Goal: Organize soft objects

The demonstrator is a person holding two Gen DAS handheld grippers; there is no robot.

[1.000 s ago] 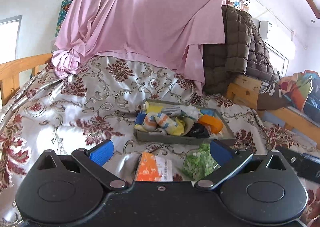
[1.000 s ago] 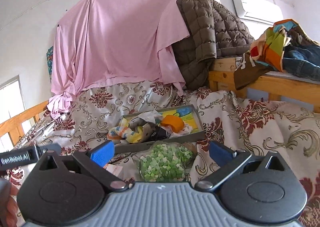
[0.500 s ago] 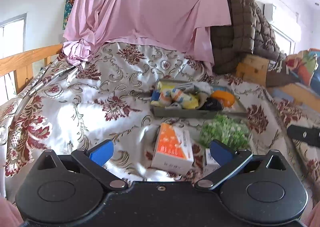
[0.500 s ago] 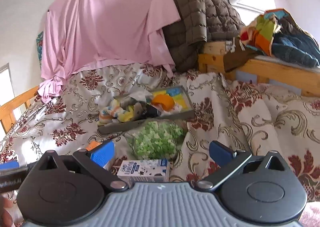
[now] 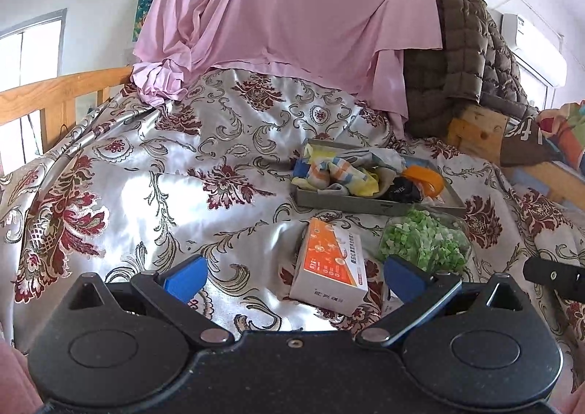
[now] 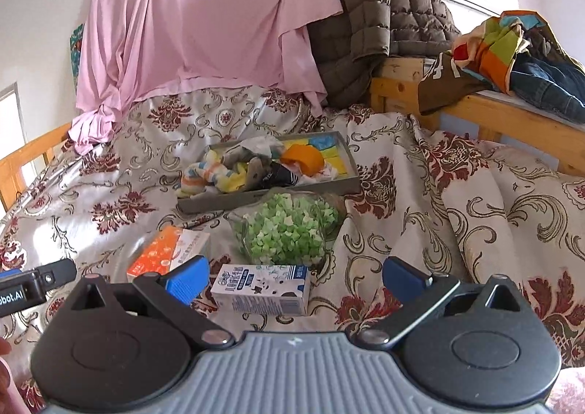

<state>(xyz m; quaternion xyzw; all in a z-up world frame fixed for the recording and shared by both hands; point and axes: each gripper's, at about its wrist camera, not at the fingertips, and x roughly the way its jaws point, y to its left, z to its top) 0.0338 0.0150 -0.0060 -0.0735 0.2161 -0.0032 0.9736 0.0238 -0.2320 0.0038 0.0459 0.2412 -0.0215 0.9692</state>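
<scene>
A grey tray [image 5: 365,202] [image 6: 285,191] lies on the floral bedspread, filled with several soft items: striped socks [image 6: 204,176], a dark sock, an orange roll [image 6: 303,158]. In front of it rest a clear bag of green pieces [image 5: 424,244] [image 6: 289,229], an orange-and-white box [image 5: 329,268] [image 6: 164,249] and a small blue-and-white carton [image 6: 261,289]. My left gripper [image 5: 292,273] is open above the bedspread, the orange box between its fingers' line. My right gripper [image 6: 294,277] is open, hovering just behind the carton. Neither holds anything.
A pink sheet [image 5: 292,12] hangs at the back beside a brown quilted jacket [image 6: 384,19]. Wooden bed rails [image 5: 62,96] run on the left. A wooden ledge [image 6: 493,110] with piled clothes stands at the right. Bare bedspread [image 5: 146,176] spreads to the left of the tray.
Both grippers have pulled back and risen from the tray. The orange box, the green bag and the carton now show fully in front of them. Both stay open.
</scene>
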